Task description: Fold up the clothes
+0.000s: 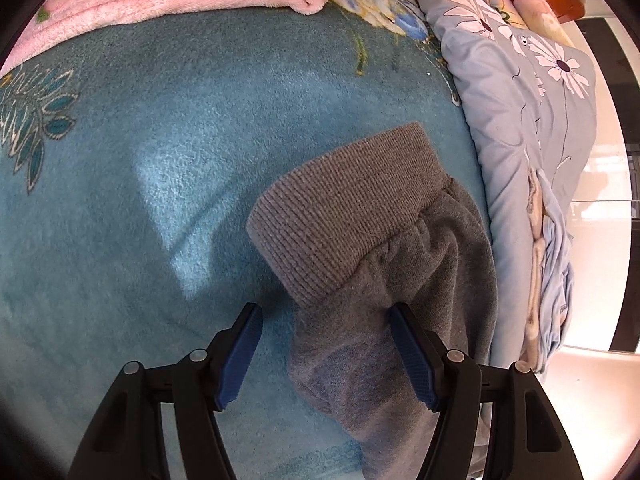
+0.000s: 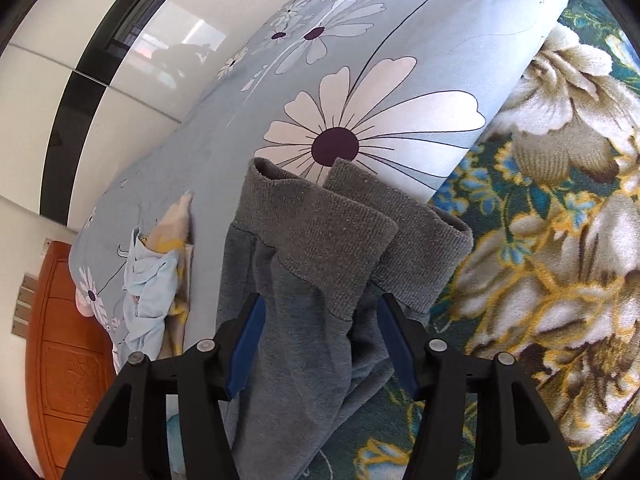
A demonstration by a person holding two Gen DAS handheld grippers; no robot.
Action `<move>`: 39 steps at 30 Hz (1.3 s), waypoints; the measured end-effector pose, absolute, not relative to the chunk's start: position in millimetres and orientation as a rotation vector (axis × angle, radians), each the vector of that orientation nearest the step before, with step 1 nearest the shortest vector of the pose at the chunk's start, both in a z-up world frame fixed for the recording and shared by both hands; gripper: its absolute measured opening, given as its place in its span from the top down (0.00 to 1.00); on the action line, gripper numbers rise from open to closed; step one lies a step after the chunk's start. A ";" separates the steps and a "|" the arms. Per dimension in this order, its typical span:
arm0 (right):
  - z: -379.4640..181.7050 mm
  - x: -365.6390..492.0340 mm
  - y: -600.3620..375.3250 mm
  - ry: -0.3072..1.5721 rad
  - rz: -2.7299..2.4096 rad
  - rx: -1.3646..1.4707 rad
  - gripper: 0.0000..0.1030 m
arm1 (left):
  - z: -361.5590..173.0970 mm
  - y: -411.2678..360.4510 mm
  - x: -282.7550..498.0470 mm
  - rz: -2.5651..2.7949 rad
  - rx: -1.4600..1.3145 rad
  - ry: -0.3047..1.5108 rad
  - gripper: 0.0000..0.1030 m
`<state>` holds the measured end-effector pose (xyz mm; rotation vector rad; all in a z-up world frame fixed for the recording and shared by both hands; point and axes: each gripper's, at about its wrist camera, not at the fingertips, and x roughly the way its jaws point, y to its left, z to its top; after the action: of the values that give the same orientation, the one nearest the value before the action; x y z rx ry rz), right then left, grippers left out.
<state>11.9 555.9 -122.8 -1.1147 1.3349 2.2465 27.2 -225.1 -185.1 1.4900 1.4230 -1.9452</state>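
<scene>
No readable text, label, brand, number or sign on anything in either view.

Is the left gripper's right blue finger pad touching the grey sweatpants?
Touching. The left wrist view shows the left gripper open, its right finger pad pressed into the grey sweatpants just below the ribbed cuff.

Left hand-held gripper [image 1: 325, 354]: jaws spread wide, black arms angled outward, blue-padded fingers [image 1: 412, 358] parted with grey cloth lying in the gap; nothing is pinched.
Right hand-held gripper [image 2: 320, 346]: jaws likewise wide apart, blue pads [image 2: 245, 350] facing each other across a fold of grey cloth, neither pad pressing on it.
Pose: both point forward and down.
</scene>
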 end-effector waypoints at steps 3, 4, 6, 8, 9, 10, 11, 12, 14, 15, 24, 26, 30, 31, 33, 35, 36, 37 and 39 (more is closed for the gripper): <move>-135.9 -1.6 554.6 1.354 2.162 -1.187 0.83 | -186.3 -225.8 31.1 -1.942 1.486 1.446 0.32; -139.6 -5.1 555.2 1.359 2.136 -1.208 0.88 | -186.9 -226.0 32.3 -1.941 1.483 1.455 0.32; -133.2 -7.1 551.1 1.398 2.188 -1.186 0.91 | -188.0 -225.4 33.0 -1.942 1.483 1.458 0.32; -113.8 -6.1 544.1 1.388 2.316 -1.146 0.92 | -188.3 -224.4 31.5 -1.944 1.484 1.450 0.32; -103.7 -2.3 542.8 1.376 2.373 -1.111 0.92 | -188.5 -223.9 30.6 -1.945 1.485 1.445 0.32; -99.1 2.7 545.9 1.332 2.384 -1.095 0.92 | -188.6 -223.4 29.7 -1.946 1.486 1.440 0.32; -94.5 7.6 549.1 1.289 2.393 -1.079 0.92 | -188.8 -222.9 28.9 -1.947 1.486 1.435 0.32; -90.9 12.4 552.5 1.248 2.398 -1.067 0.92 | -188.9 -222.4 28.0 -1.948 1.487 1.431 0.32; -107.6 19.3 565.3 1.209 2.313 -1.123 0.92 | -189.2 -221.3 26.3 -1.950 1.488 1.421 0.32; -115.9 22.6 571.4 1.193 2.271 -1.148 0.92 | -189.3 -220.8 25.4 -1.951 1.489 1.417 0.31; -154.7 46.1 584.2 1.263 2.143 -1.095 0.47 | -189.0 -216.0 19.4 -1.978 1.459 1.376 0.32; -164.7 43.7 590.0 1.324 2.128 -1.091 0.46 | -188.6 -213.7 20.0 -1.987 1.445 1.369 0.33; -177.0 39.9 594.6 1.476 2.089 -0.991 0.46 | -186.4 -211.0 24.0 -2.007 1.409 1.433 0.61; -178.9 40.0 594.2 1.532 2.069 -0.971 0.46 | -184.0 -210.7 23.4 -2.016 1.400 1.443 0.73; -182.7 40.3 593.5 1.644 2.027 -0.928 0.50 | -178.2 -209.4 21.5 -2.042 1.383 1.451 0.87; -182.0 41.8 592.6 1.726 1.999 -0.891 0.63 | -170.3 -207.0 20.1 -2.083 1.376 1.425 0.93; -178.0 41.3 591.2 1.728 2.004 -0.893 0.67 | -164.7 -206.1 20.1 -2.110 1.371 1.398 0.95; -173.8 40.7 589.8 1.730 2.010 -0.896 0.72 | -159.1 -205.5 20.3 -2.136 1.363 1.375 0.96; -159.1 38.9 585.1 1.709 2.060 -0.910 0.78 | -147.7 -205.8 21.5 -2.179 1.338 1.357 0.96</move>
<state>38.9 585.1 -159.1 -0.9096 1.7087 2.0602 21.5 -205.8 -147.7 1.3382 1.3571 -2.1794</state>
